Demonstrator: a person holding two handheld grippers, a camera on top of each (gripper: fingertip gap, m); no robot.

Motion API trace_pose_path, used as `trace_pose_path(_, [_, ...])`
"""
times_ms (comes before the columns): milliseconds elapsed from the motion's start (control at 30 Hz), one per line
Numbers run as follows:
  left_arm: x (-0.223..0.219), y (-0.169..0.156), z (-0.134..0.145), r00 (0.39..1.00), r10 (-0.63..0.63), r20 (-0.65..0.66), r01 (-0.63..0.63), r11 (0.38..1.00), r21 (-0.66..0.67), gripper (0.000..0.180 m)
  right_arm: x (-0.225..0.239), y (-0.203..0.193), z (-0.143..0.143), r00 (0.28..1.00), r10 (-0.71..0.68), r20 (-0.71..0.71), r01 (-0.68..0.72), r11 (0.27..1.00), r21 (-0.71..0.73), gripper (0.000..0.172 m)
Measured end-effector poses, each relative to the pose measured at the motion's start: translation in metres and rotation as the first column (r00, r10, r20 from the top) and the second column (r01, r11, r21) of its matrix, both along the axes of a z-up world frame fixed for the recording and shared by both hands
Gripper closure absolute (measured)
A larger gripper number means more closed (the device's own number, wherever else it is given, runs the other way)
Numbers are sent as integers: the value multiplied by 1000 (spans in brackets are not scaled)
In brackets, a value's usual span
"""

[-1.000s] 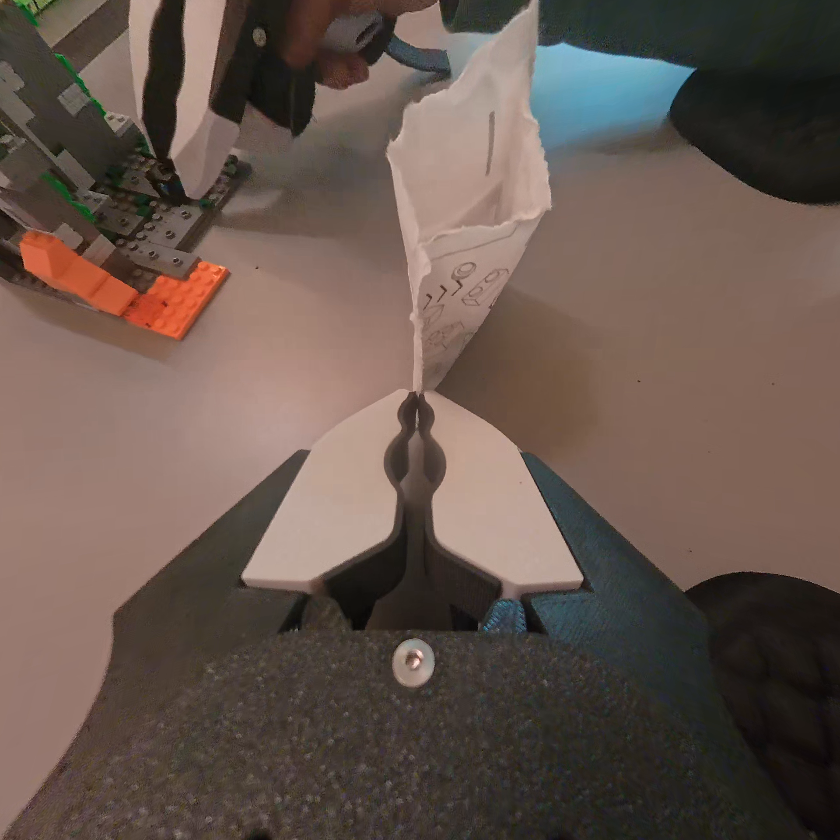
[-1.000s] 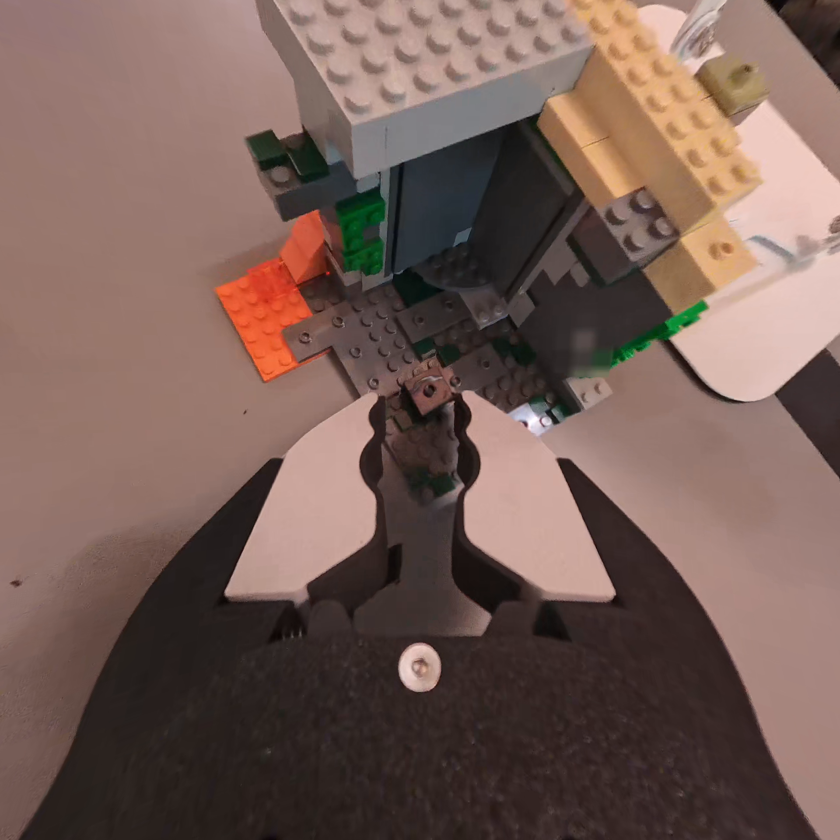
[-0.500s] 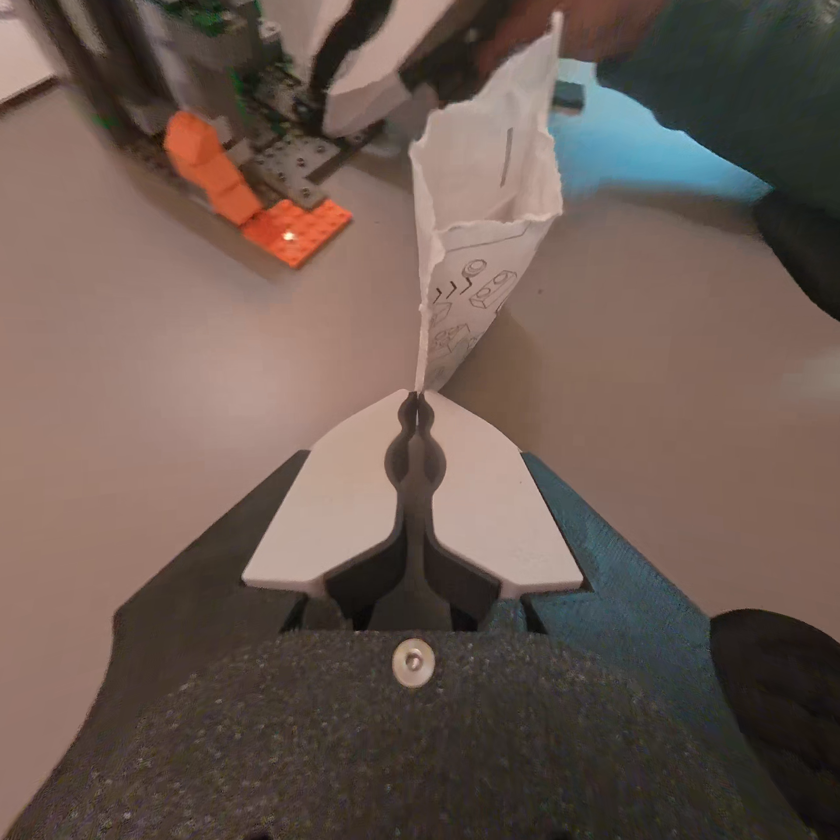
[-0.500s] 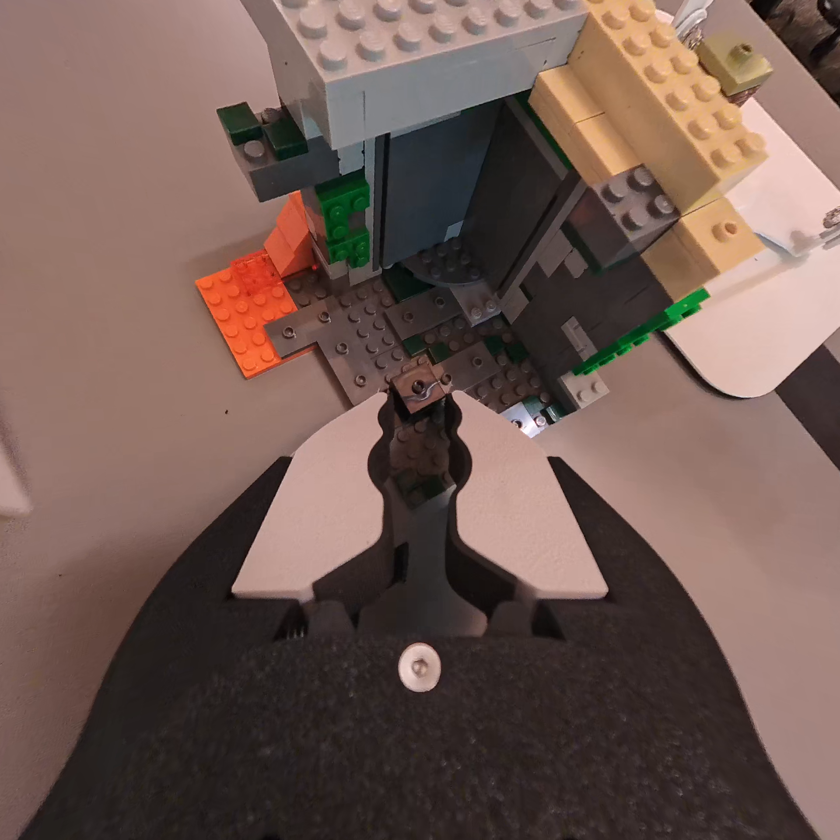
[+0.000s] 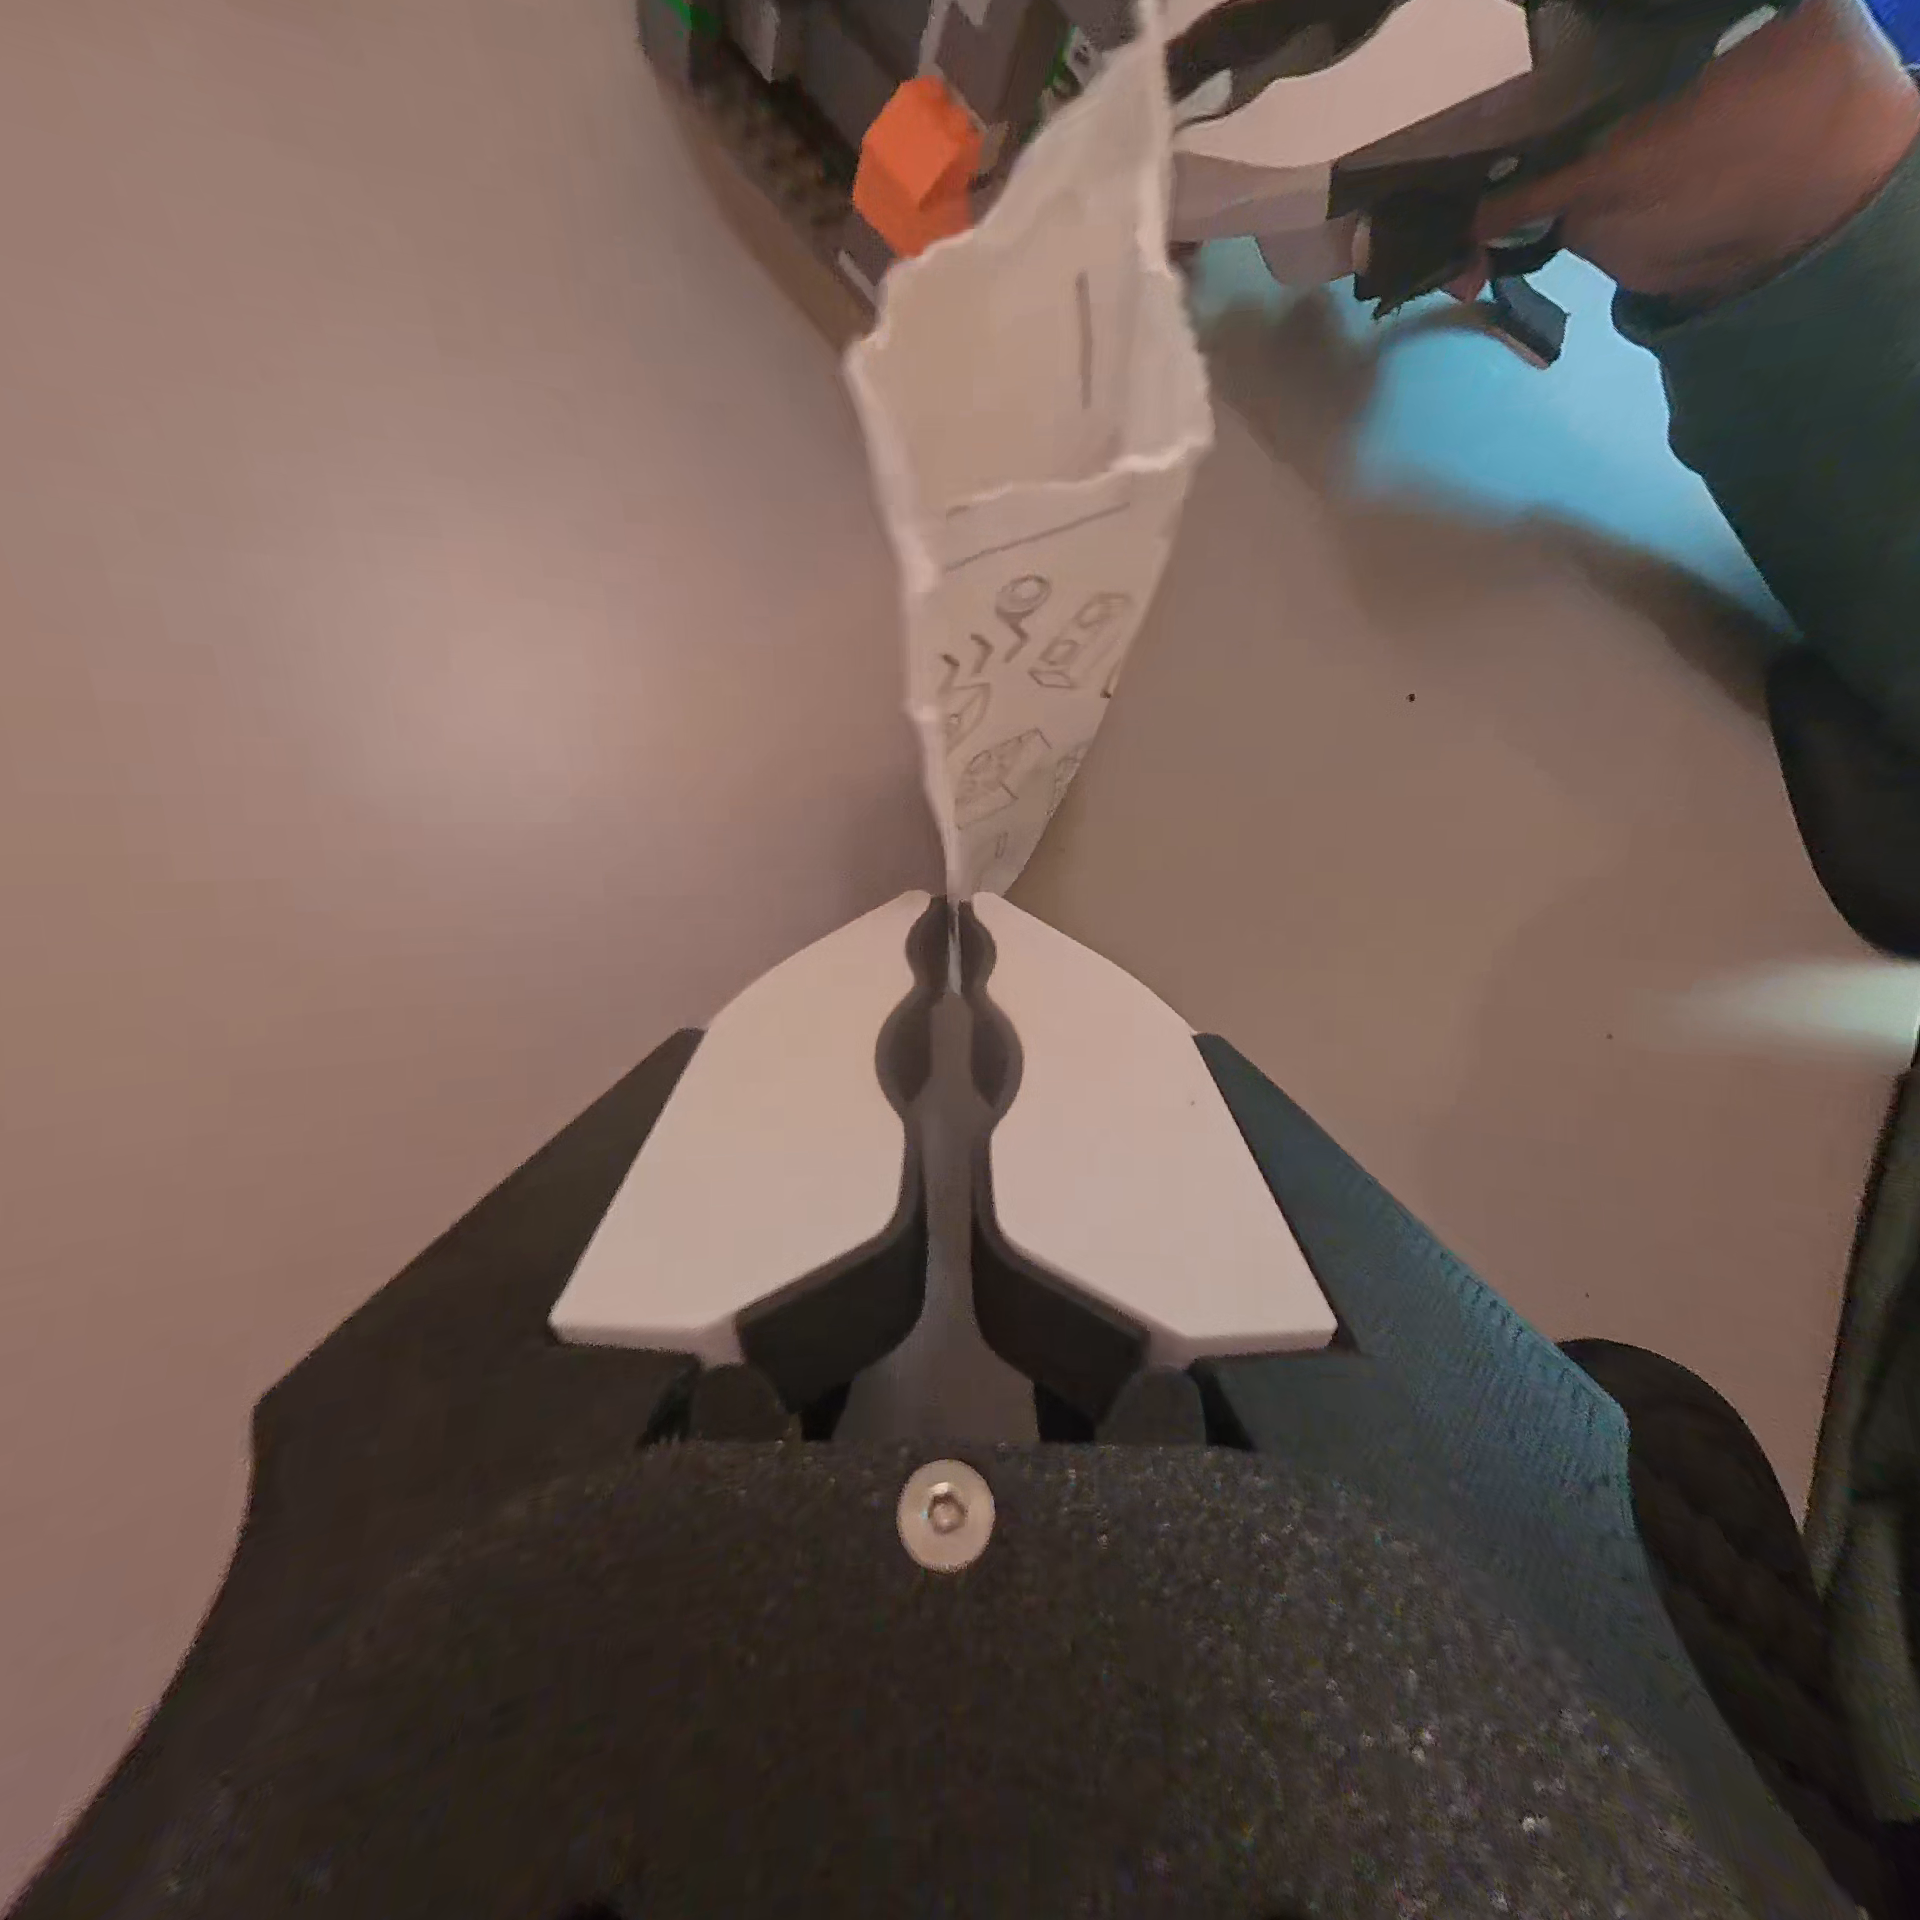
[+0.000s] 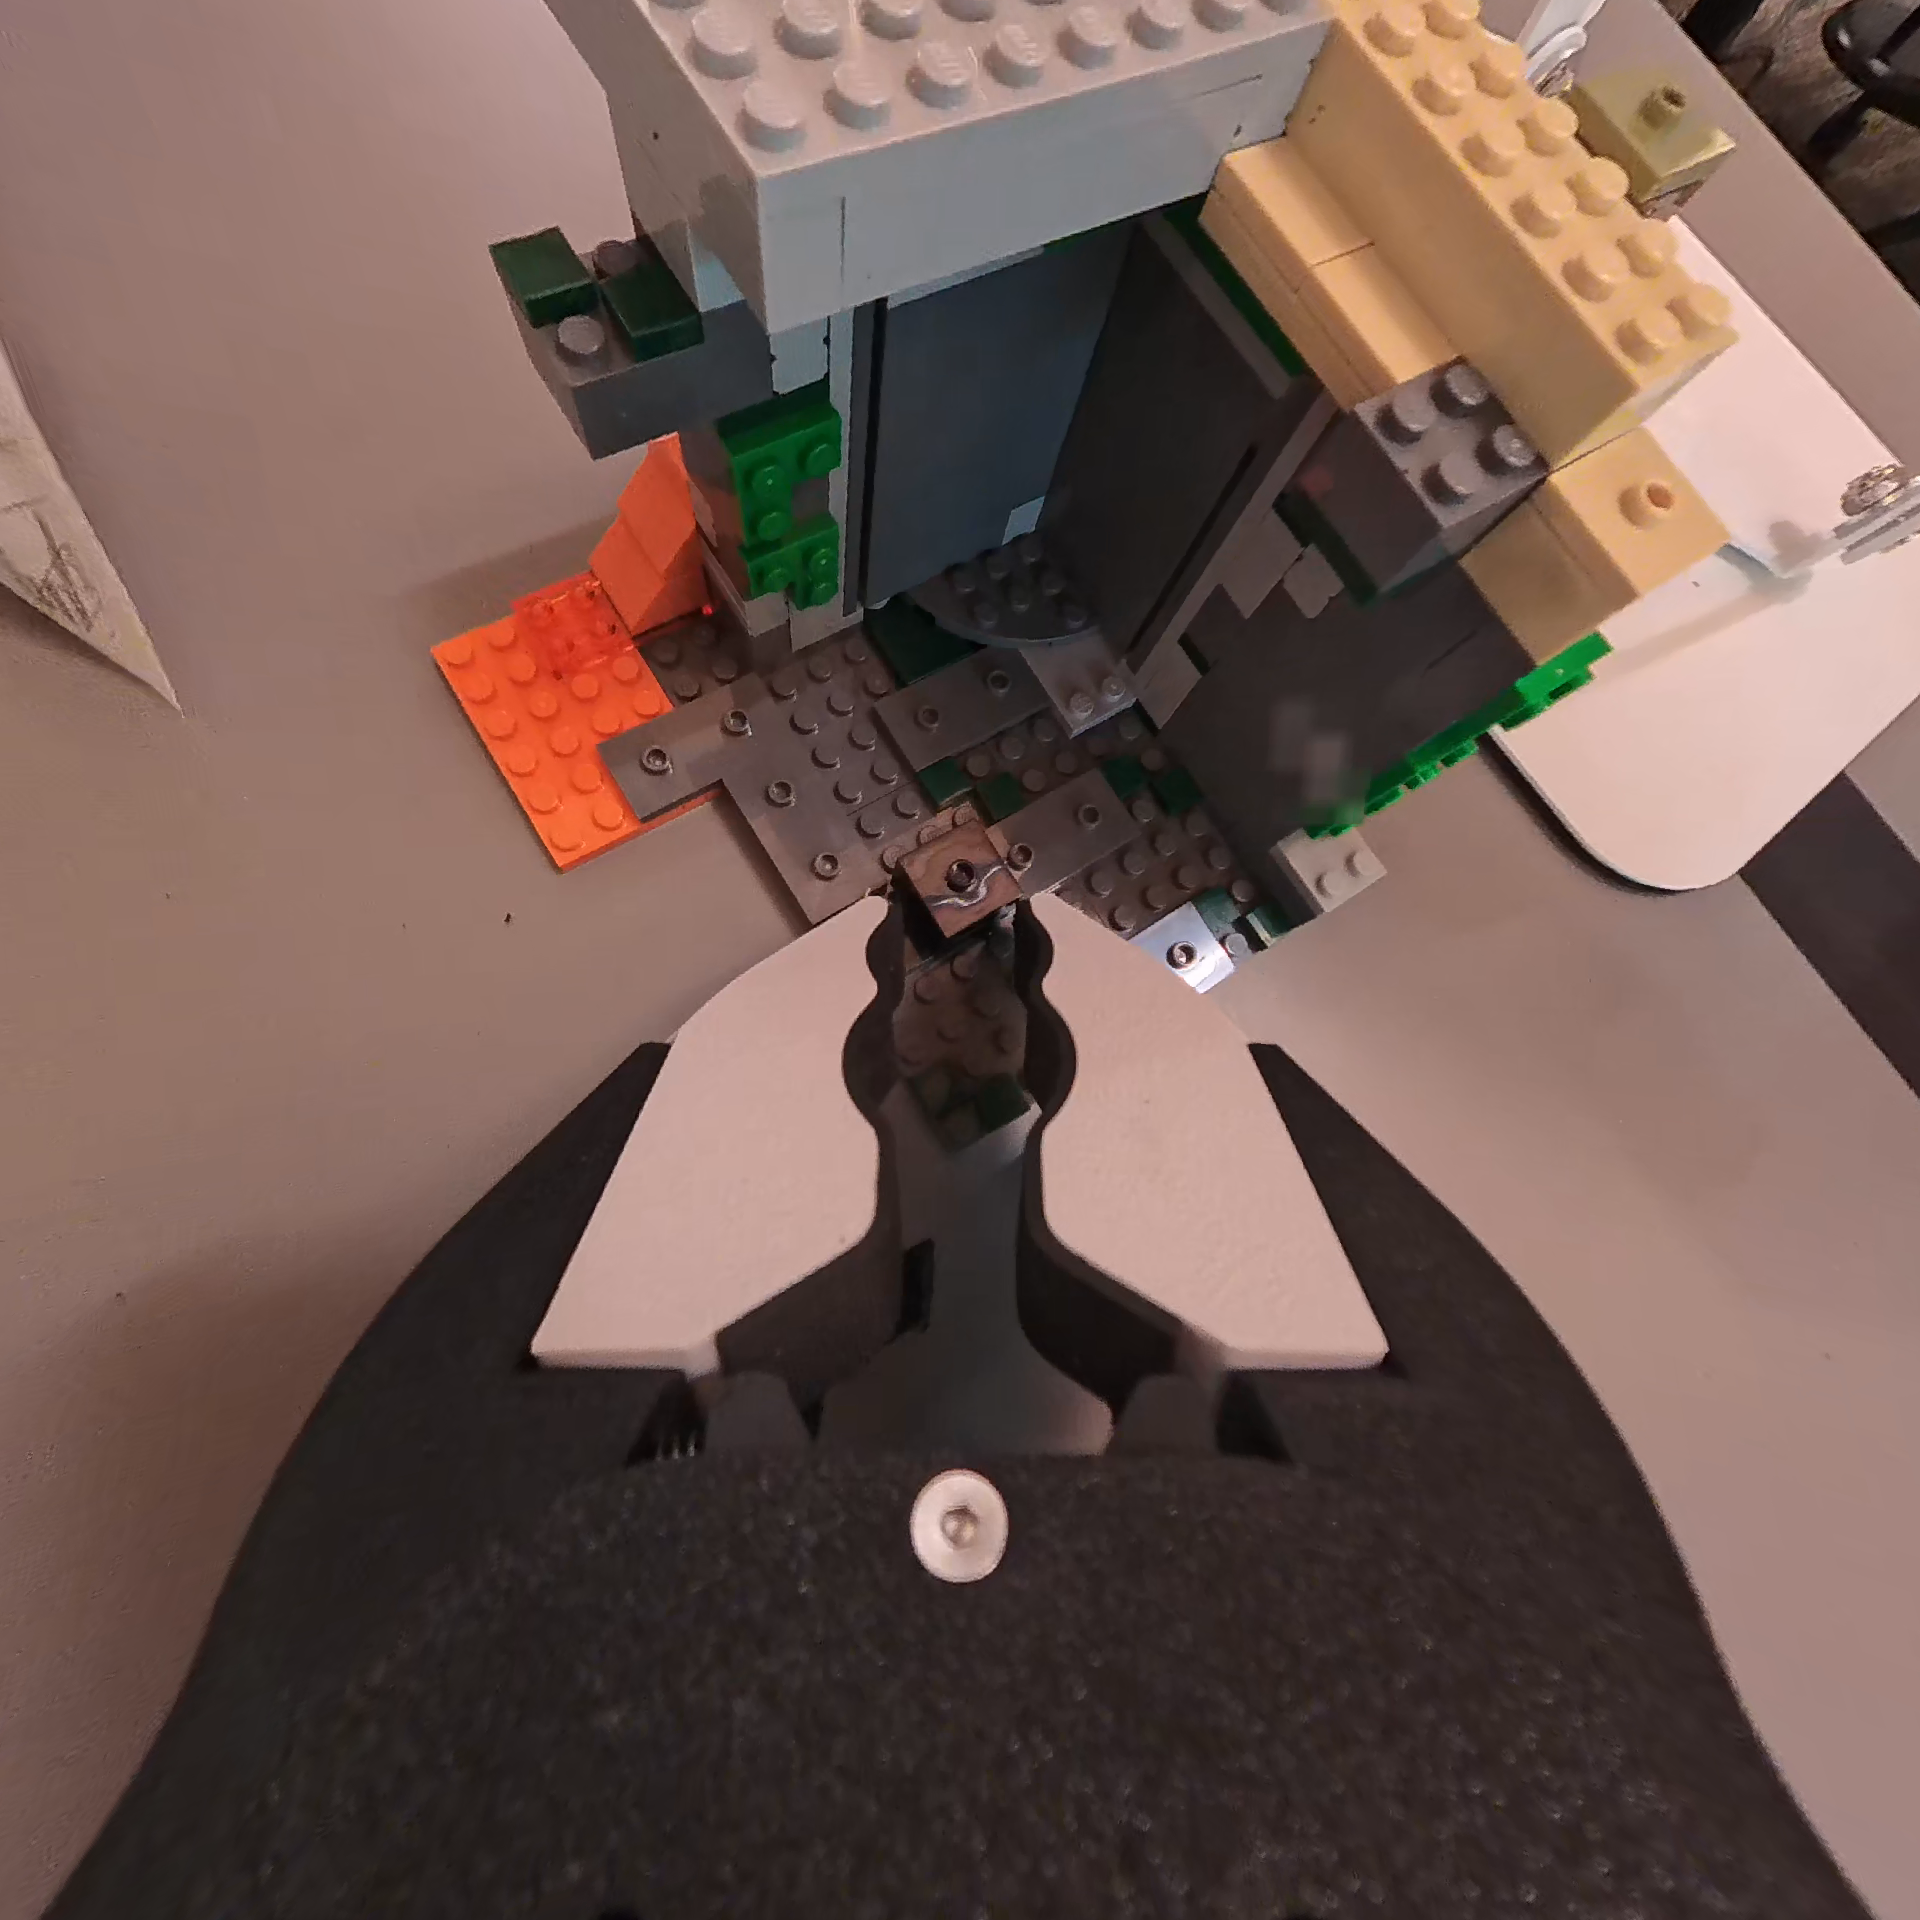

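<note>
**Left gripper swung its paper bag toward the brick model; right gripper stayed on a small dark brick**

Over the last second the left wrist view turned: the brick model slid from the left edge of that view to the top centre, so the torn paper bag (image 5: 1023, 499) now overlapped it, and in the right wrist view a corner of the bag had come in at the left edge (image 6: 73, 582). The right gripper kept almost the same place at the model's near edge.

The left gripper (image 5: 952, 912) was nearly closed, its two pale fingers (image 5: 790, 1132) pinching the narrow bottom edge of the white bag, which rose from the tips with its ragged open mouth upward and line drawings of bricks on its side. Beyond the bag stood an orange brick (image 5: 914, 171) of the model, blurred. At upper right a hand (image 5: 1621, 177) held the other gripper over the desk (image 5: 416, 623).

The right gripper (image 6: 958, 906) stood narrowly apart around a small dark brown brick (image 6: 956, 873) with a single stud on top; both fingertips lay against its sides. The brick was just above the dark grey studded baseplate (image 6: 821, 738) of the brick model (image 6: 997, 343), close to its near edge. An orange plate (image 6: 540, 748) lay to the left, a light grey block topped the model, tan bricks (image 6: 1496, 260) jutted right, and a white board (image 6: 1714, 748) lay under the far side.
</note>
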State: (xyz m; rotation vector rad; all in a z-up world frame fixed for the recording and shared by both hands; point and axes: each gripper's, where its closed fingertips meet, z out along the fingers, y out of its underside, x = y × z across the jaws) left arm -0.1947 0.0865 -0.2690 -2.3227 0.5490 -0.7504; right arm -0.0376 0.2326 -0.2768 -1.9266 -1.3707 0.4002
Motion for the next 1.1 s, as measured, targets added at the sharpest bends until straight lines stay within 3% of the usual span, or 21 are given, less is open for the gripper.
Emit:
trace_pose_path(33, [-2,0,1,1000,10,1,-10,1000,2,174,0,0,0,1000,2,0,-2,1000,3,152])
trace_pose_path(233, [-24,12,9,992,116,-50,-114,992,48,167,0,0,0,1000,7,-6,-7,1000,1,152])
trace_pose_path(367, [-26,18,37,978,166,-124,-142,973,184,168,0,2,0,1000,19,-8,-19,1000,-3,150])
trace_pose_path(533, [33,20,53,983,15,-185,36,961,272,169,-3,4,0,999,48,2,-48,999,-17,145])
trace_pose_path(733, [110,41,24,927,-172,-334,255,940,225,164,-12,1,-1,995,104,-7,-104,992,-65,151])
trace_pose_path(967, [135,88,2,867,-151,-474,281,935,216,163,-14,-11,-1,988,149,-39,-152,983,-100,155])
trace_pose_path(1100, [137,99,-3,776,-169,-608,379,895,236,159,-12,-25,-1,975,218,-29,-220,966,-135,156])
